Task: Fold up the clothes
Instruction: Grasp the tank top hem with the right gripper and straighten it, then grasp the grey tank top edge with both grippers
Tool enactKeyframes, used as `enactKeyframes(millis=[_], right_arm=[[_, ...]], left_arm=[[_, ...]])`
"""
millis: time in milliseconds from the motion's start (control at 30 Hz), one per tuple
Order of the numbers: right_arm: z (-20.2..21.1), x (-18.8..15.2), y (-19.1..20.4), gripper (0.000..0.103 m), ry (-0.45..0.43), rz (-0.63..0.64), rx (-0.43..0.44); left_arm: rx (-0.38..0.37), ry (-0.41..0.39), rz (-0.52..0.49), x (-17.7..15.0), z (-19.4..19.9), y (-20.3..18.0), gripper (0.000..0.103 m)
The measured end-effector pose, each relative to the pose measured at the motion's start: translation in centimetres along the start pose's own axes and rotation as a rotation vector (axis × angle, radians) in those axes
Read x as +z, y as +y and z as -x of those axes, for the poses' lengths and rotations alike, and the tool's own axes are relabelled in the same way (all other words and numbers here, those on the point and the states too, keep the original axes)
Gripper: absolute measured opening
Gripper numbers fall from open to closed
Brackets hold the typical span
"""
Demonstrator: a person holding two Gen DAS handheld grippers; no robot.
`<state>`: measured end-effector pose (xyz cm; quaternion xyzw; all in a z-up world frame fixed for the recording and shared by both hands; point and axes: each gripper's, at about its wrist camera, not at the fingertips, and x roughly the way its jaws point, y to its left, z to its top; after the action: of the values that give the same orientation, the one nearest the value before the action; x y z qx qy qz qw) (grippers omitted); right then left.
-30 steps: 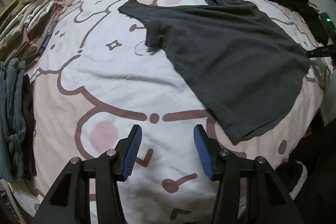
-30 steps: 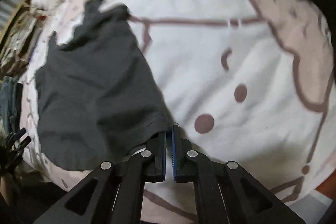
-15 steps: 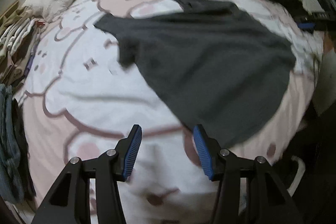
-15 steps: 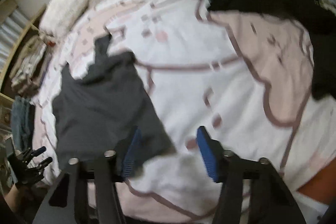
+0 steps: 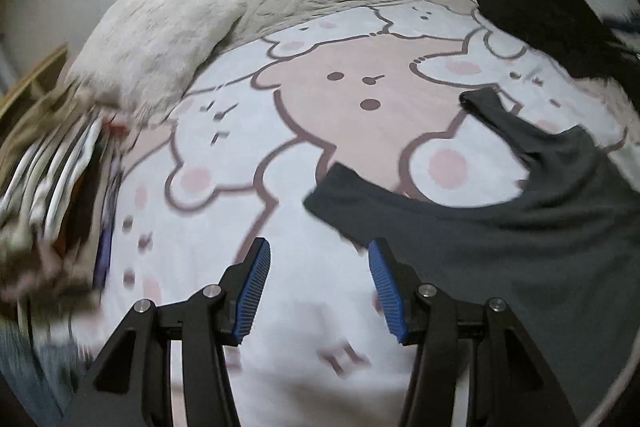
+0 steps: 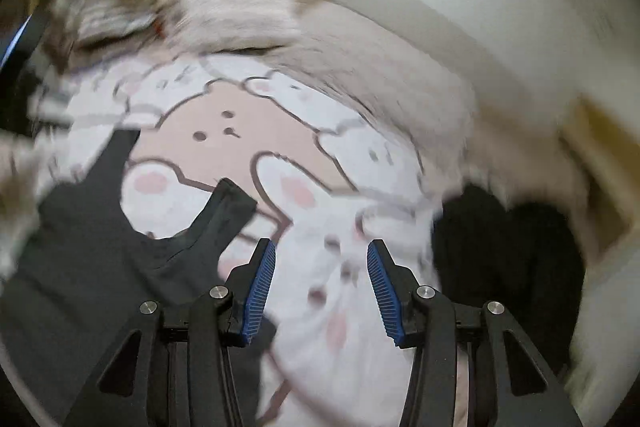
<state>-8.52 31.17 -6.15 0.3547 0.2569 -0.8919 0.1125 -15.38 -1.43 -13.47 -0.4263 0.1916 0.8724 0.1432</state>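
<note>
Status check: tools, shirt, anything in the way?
Left tool open, right tool open, both empty. Grey shirt flat, unfolded. Black clothes pile beyond it.

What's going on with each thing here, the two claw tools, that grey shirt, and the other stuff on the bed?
left gripper: open, holding nothing.
right gripper: open, holding nothing.
grey T-shirt: spread flat on the bedspread, unfolded.
black garment: crumpled in a heap, unfolded.
stack of clothes: piled at the bed's edge.
fluffy pillow: lying near the headboard.
bedspread: laid out.

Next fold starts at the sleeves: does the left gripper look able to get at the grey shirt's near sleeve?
Probably yes. The left gripper is open, and the sleeve lies flat on the bedspread just ahead with nothing between.
</note>
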Motion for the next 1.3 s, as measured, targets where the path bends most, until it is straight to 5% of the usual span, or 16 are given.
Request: enactKeyframes(millis=[133, 300, 600, 800, 867, 967, 1067, 1133, 1300], right_arm=[[-5.2, 2.7, 3.5, 0.049, -0.004, 0.247, 0.007], [-12.2, 4.1, 4.6, 0.049, 0.076, 0.352, 0.196], [-19.6, 4.9, 4.5, 0.049, 0.243, 0.388, 0.407], [-22.2, 4.9, 3.6, 0.049, 0.366, 0.251, 0.505], [-22.5, 4.7, 3.1, 0.048, 0.402, 0.159, 0.508], [-22.1, 4.4, 2.9, 0.039, 0.437, 0.055, 0.508], [-19.6, 4.9, 2.4, 0.014, 0.374, 0.029, 0.435], [-17.9, 5.2, 2.0, 0.008, 0.333, 0.012, 0.387], [-13.6, 6.1, 1.2, 0.008, 0.228, -0.03, 0.266]], left_arm=[[-0.028, -0.027, -0.09, 1.3, -3.0, 0.3, 0.051], [-0.128, 0.002, -0.133, 2.3, -6.0, 0.7, 0.051], [-0.218, 0.084, -0.232, 3.6, -9.5, 0.8, 0.051], [-0.284, 0.147, -0.279, 4.4, -11.0, 0.8, 0.051], [-0.299, 0.17, -0.263, 4.5, -11.2, 0.8, 0.049], [-0.331, 0.193, -0.204, 4.2, -10.8, 0.5, 0.028], [-0.327, 0.201, -0.091, 3.9, -10.4, 0.7, 0.018], [-0.293, 0.185, -0.028, 4.1, -9.3, 0.7, 0.009], [-0.173, 0.037, 0.03, 6.6, -3.8, 1.0, 0.008]])
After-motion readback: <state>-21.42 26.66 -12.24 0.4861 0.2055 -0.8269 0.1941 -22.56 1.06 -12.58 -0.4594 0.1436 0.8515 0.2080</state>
